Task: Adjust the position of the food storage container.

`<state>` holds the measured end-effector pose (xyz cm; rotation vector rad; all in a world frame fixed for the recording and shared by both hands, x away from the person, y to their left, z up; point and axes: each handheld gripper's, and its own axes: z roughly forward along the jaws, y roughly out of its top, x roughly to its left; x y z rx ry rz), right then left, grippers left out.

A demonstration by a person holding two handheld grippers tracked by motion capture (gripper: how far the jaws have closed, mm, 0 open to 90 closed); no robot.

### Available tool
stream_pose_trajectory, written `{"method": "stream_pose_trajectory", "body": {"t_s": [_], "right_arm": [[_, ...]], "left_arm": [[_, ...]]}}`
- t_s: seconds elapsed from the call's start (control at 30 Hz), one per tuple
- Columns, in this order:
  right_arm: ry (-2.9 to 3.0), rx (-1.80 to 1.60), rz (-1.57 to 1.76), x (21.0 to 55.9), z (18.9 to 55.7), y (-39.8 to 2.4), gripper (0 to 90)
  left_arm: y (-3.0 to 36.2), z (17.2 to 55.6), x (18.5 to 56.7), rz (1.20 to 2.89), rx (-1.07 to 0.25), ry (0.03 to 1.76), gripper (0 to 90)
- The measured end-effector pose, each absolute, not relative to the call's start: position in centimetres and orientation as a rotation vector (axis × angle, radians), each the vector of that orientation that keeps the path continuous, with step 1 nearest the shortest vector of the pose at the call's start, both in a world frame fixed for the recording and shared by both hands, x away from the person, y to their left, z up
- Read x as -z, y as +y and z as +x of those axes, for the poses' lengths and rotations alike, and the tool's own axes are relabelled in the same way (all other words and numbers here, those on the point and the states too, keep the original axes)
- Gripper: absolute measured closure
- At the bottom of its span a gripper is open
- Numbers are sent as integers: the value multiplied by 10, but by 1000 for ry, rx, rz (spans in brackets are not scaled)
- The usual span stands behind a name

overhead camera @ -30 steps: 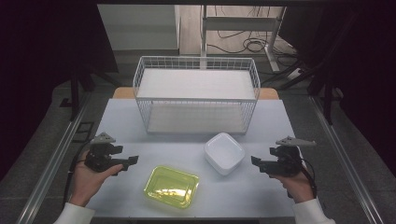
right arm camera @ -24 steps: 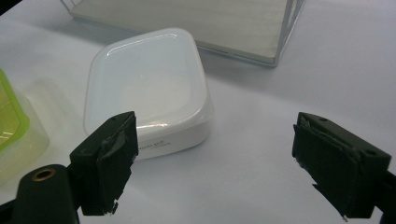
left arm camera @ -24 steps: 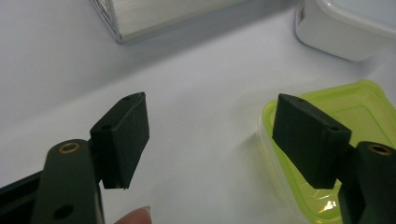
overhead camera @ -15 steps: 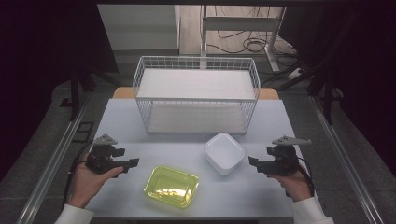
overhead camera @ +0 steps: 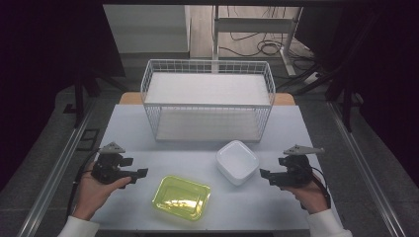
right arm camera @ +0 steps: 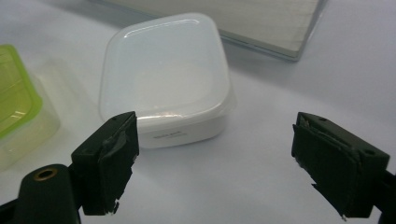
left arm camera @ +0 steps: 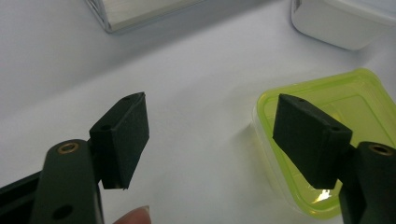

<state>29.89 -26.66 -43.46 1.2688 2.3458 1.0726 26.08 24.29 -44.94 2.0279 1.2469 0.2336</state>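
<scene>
A yellow-green clear container [overhead camera: 182, 197] lies open side up near the table's front edge. A white lidded container [overhead camera: 237, 161] sits to its right and a little farther back. My left gripper [overhead camera: 139, 176] rests low at the left, pointing toward the yellow-green container [left arm camera: 359, 93], its jaws open with only bare table between them [left arm camera: 210, 105]. At the right my right gripper [overhead camera: 267, 177] points at the white container [right arm camera: 163, 84], which lies just beyond its open, empty jaws [right arm camera: 212, 121]. The yellow-green container [right arm camera: 14, 93] shows at that view's left edge.
A white wire basket [overhead camera: 207, 98] with a white board inside stands at the back middle of the pale table [overhead camera: 128, 133]. Its base edge appears in both gripper views [left arm camera: 126, 14] [right arm camera: 261, 23]. Metal rails run along both table sides; cables lie on the floor behind.
My right gripper has crept slightly left toward the white container. The left gripper and both containers have stayed where they were.
</scene>
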Motion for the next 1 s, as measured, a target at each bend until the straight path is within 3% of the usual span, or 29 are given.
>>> {"method": "stream_pose_trajectory", "body": {"t_s": [0.43, 0.6, 1.0], "right_arm": [[2521, -1112, 1095, 421, 282, -216, 181], [2638, -1102, 984, 417, 275, -185, 297], [2804, -1065, 809, 422, 266, -134, 436]], "left_arm": [[245, 264, 453, 2021, -233, 1270, 248], [243, 266, 455, 2036, -230, 1264, 242], [242, 266, 456, 2038, -224, 1269, 233]]}}
